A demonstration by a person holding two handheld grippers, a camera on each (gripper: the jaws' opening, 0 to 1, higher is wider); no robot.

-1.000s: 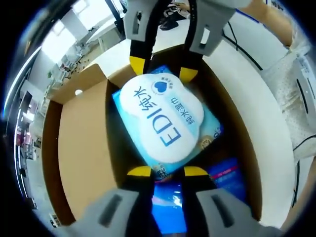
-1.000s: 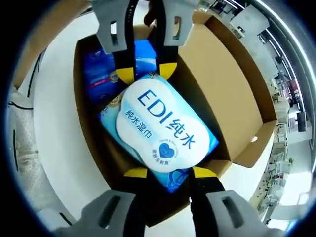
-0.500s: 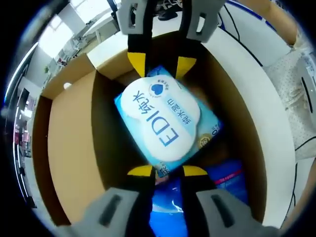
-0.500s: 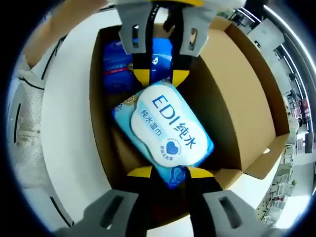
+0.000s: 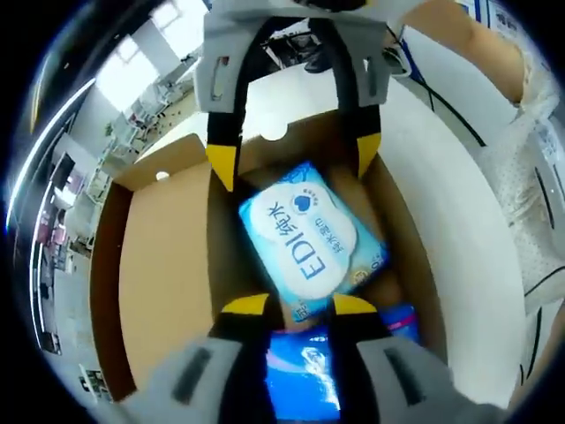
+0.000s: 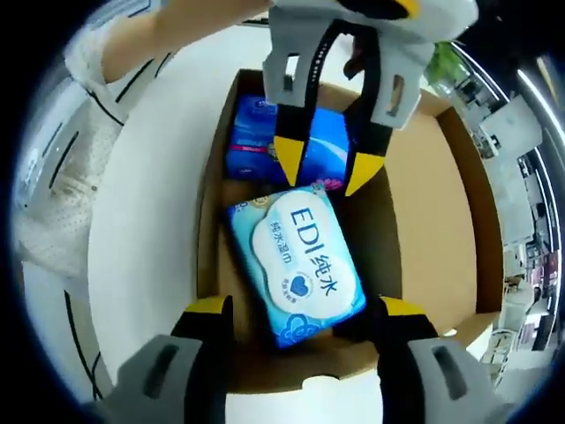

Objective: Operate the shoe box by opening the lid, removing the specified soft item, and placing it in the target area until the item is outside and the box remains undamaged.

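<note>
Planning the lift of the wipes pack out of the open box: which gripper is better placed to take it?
Probably the right gripper: it stands open, straddling one end of the wipes pack. The left gripper is open less wide at the other end.

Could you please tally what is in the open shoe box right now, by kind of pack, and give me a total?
Light blue wet-wipes pack with the white EDI label: 1
Dark blue packs lying beyond it, at the left claw's end of the box: 2, as far as the right gripper view shows; the claw partly hides them
Total: 3
</note>
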